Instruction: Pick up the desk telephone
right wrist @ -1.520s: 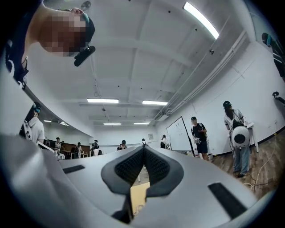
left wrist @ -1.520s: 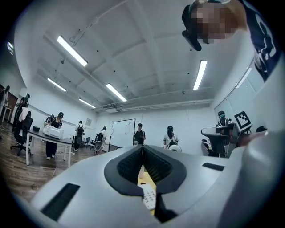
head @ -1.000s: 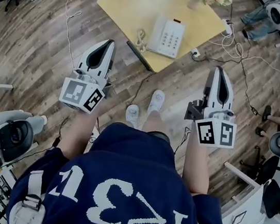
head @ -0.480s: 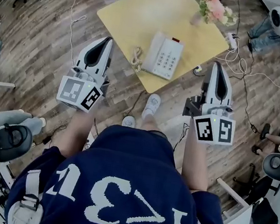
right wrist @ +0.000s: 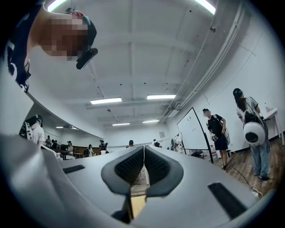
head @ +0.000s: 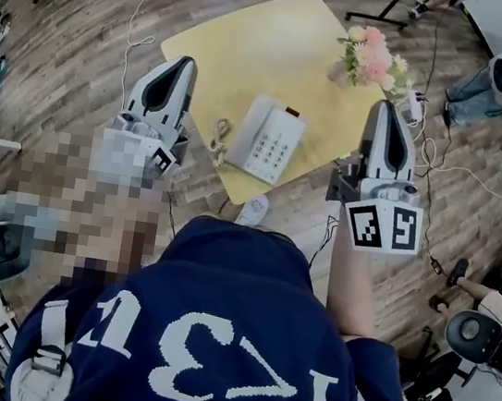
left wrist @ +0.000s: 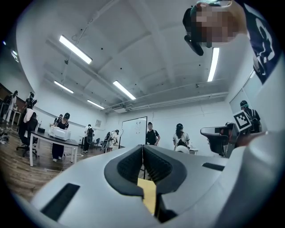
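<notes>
White desk telephone (head: 267,139) on table (head: 248,36); shirt (head: 213,329) perhaps reads 131.

Head view above table (head: 255,46), gripper views upward

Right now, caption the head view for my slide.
Left gripper and right gripper, both shut, flank white desk telephone on yellow square table.

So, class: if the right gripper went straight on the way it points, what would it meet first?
Probably nothing near: the right gripper points out over the yellow table into open room. In the head view the flowers sit near its line, but seemingly below it.
</notes>
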{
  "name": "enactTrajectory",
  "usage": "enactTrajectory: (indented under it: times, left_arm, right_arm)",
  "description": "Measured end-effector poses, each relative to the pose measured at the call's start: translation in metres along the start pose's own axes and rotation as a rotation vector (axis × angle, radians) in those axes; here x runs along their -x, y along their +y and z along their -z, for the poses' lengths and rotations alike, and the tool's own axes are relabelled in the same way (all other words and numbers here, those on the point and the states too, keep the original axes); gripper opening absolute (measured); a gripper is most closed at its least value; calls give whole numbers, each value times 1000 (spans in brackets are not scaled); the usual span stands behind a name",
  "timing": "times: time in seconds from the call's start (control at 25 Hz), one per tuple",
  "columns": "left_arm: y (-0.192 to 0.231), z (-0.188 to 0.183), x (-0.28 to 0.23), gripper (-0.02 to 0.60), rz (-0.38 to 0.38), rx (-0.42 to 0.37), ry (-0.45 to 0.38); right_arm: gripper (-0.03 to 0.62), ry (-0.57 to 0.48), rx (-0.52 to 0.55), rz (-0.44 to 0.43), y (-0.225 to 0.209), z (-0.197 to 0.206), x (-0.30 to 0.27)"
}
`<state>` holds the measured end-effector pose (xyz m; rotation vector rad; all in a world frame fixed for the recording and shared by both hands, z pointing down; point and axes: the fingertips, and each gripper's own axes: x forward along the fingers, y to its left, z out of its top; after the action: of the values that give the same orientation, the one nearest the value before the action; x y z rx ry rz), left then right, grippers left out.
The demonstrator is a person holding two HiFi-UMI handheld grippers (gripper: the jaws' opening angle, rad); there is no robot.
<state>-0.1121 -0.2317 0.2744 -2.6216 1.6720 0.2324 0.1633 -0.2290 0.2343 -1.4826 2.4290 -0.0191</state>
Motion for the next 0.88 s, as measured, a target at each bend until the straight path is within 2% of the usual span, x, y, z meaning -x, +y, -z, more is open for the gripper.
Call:
enactTrajectory:
  times: [0.12, 0.4, 0.56, 0.72, 0.88]
  left_arm:
    - [3, 3, -12, 15, -23, -3, 8]
    - [6, 20, -30, 16, -9, 9, 44]
    - [6, 26, -40, 15, -3, 21, 16]
    - [-5, 40, -56, 17, 72, 35, 51]
    - [-6, 66, -71, 17, 141, 87, 116]
  right_arm:
    - [28, 0, -12, -11, -17, 1, -13]
    - [28, 27, -44, 9, -35, 21, -28]
    - [28, 45, -31, 43, -37, 30, -34]
    - [28, 70, 3, 110, -39, 43, -34]
    - [28, 153, 9, 163, -39, 81, -38]
